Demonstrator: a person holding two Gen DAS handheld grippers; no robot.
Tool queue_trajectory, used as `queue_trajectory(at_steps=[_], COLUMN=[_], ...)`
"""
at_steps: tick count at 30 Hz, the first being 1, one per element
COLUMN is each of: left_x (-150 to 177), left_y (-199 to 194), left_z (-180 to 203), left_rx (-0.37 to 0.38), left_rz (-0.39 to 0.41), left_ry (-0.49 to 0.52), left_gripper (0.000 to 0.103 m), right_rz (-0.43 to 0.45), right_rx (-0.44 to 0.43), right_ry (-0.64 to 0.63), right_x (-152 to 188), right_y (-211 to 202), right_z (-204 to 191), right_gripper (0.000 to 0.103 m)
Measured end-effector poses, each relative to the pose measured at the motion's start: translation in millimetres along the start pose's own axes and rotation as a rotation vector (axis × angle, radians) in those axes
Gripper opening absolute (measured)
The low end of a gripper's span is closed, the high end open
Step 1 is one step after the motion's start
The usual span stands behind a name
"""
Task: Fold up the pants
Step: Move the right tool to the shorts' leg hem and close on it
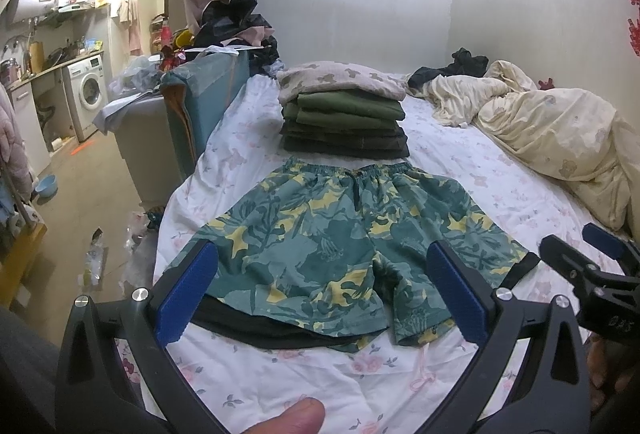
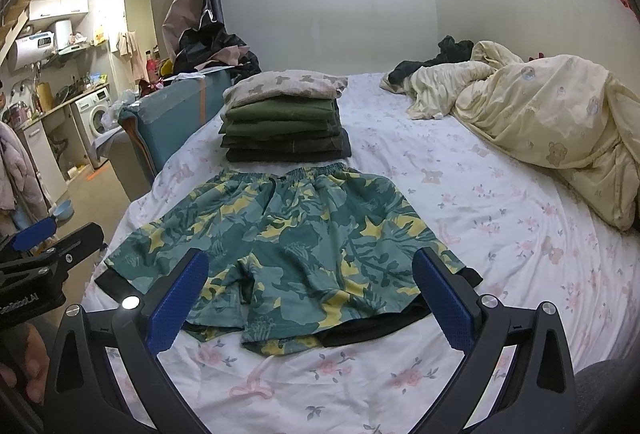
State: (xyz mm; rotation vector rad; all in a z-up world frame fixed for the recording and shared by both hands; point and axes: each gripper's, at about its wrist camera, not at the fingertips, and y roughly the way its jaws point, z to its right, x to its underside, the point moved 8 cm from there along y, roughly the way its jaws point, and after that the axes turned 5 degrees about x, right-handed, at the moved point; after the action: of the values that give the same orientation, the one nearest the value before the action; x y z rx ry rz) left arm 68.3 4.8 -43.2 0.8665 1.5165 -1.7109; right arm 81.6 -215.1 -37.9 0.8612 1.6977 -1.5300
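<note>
The green-and-yellow patterned shorts point(image 1: 340, 254) lay spread flat near the bed's point(image 1: 500, 190) front edge, waistband toward a stack of folded clothes point(image 1: 344, 118) just beyond, while the left gripper point(image 1: 320, 294) and right gripper point(image 2: 308, 298) hovered above the hems, both spread wide and holding nothing.

Bed point(image 2: 500, 202), floral sheet.
Held floral shorts point(image 2: 288, 234), folded clothes stack point(image 2: 284, 122) just behind, crumpled duvet point(image 2: 540, 114) alongside.
</note>
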Motion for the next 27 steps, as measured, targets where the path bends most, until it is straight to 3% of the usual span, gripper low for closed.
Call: queue_trajectory(at_steps=[5,9,14,21,24,27], left_x=[-10,-27,-37,-32,-26,-25], left_y=[6,20,56,96,112,128], left_z=[0,0,4,9,7,11], left_rx=[0.011,0.003,-0.025,-0.051,-0.080,-0.050], left_rz=[-0.020,-0.039,-0.121,-0.192,-0.228,-0.267], left_ry=[-0.005,0.003,0.031,0.069,0.051,-0.025], left_gripper=[0.103,0.103,0.103,0.103,0.103,0.103], right_rz=[-0.002,-0.030,-0.161,-0.389,-0.414,-0.443], right_rx=[-0.010,0.012,0.055,0.089,0.075,0.075], right_ry=[0.060,0.149,0.307,0.552,0.604,0.636], right_x=[-7,-19,-19,14,21,36], right_y=[-1,11,51,118,131,143], right_z=[10,44,102,179,203,220], right_gripper=[0.103,0.103,0.103,0.103,0.103,0.103])
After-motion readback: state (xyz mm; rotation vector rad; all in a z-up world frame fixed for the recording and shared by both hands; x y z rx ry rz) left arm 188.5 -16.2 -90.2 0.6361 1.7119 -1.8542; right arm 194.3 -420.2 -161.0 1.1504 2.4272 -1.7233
